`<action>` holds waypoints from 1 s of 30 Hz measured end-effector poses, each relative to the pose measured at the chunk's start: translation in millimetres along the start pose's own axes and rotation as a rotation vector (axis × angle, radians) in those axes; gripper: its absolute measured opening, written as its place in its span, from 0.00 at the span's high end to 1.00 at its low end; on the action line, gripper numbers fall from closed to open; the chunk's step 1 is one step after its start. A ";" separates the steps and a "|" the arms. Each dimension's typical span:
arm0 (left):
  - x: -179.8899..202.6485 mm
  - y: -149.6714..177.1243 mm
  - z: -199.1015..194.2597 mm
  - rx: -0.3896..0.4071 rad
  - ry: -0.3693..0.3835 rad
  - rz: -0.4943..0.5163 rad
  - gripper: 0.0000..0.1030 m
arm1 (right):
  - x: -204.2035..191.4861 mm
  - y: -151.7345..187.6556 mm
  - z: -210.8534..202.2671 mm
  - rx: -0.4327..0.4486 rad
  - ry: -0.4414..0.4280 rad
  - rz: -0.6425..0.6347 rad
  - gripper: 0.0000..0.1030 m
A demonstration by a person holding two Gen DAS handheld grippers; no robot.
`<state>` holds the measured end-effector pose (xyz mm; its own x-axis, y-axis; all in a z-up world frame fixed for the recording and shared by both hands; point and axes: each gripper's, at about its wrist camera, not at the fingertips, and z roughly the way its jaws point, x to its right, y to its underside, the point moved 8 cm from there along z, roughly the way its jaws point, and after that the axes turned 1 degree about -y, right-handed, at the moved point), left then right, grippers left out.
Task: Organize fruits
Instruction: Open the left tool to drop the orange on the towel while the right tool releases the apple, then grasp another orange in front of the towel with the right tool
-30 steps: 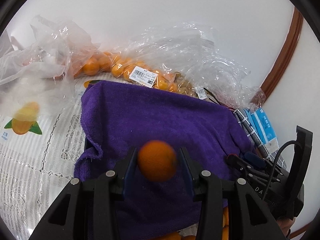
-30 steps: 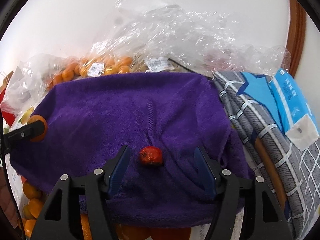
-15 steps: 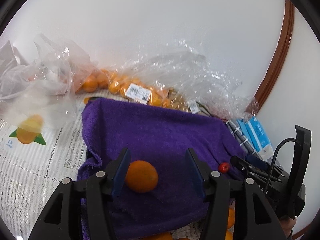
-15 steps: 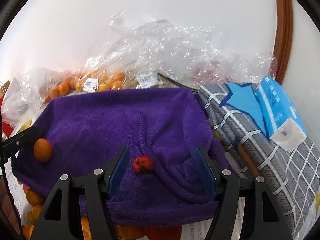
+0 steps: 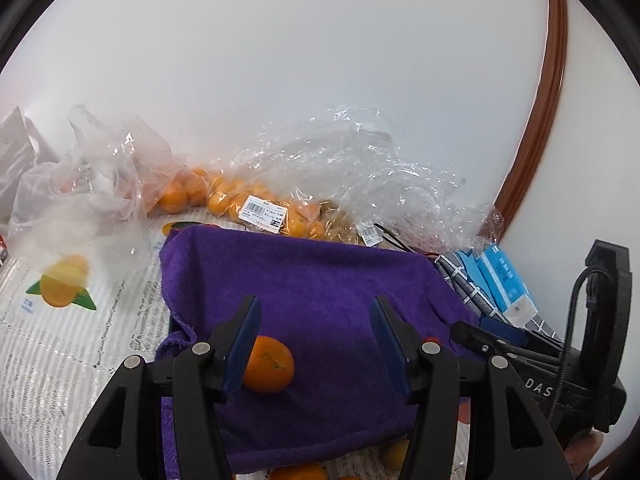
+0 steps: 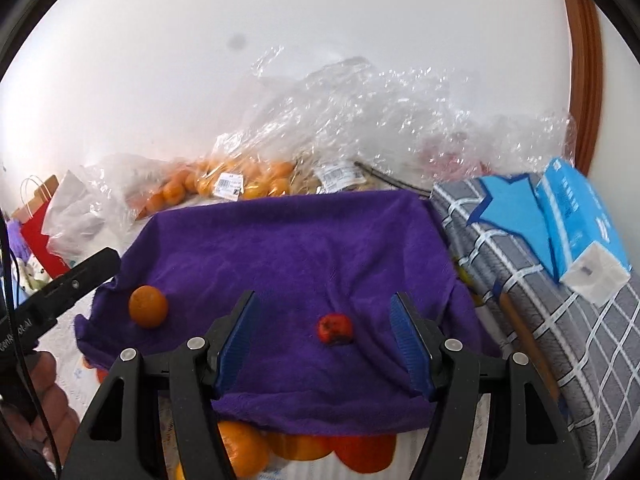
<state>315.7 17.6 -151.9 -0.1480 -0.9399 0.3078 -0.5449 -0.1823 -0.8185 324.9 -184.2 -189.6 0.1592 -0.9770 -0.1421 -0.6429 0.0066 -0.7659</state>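
White wall behind; purple towel [image 6: 288,240] carried orange [image 6: 148,306] near left edge, red fruit [image 6: 335,329] near front edge. Left gripper [image 5: 314,334], right gripper [image 6: 322,334] gaped wide, empty. We judged: straddle fruit squarely, close gently.

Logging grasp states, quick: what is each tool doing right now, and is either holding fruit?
Left tool: open, empty; the round orange fruit lies on the purple towel.
Right tool: open, empty; the small red fruit lies between its fingers.
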 end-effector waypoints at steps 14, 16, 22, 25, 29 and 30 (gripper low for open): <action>-7.9 -19.4 -37.6 0.031 -0.091 -0.006 0.47 | -28.8 28.4 -60.7 0.026 -0.013 0.012 0.36; -11.1 -11.2 -47.5 0.010 -0.100 0.011 0.47 | -32.0 41.6 -59.6 -0.003 -0.033 0.020 0.39; -42.6 34.0 -82.5 -0.033 -0.133 -0.018 0.44 | -39.7 75.9 -46.1 -0.063 -0.049 0.022 0.50; -61.0 55.1 -93.4 -0.039 -0.112 -0.076 0.44 | -44.2 84.2 -35.3 -0.098 -0.064 0.016 0.56; -77.3 67.4 -96.6 -0.055 -0.111 -0.144 0.44 | -50.5 89.3 -24.4 -0.125 -0.095 0.008 0.56; -77.9 67.4 -96.9 -0.046 -0.100 -0.154 0.44 | -50.8 89.2 -23.2 -0.123 -0.102 0.012 0.56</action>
<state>210.5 106.5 -184.0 0.0218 -0.9264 0.3760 -0.5925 -0.3149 -0.7415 242.0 -138.9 -236.1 0.2227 -0.9501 -0.2184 -0.7308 -0.0145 -0.6825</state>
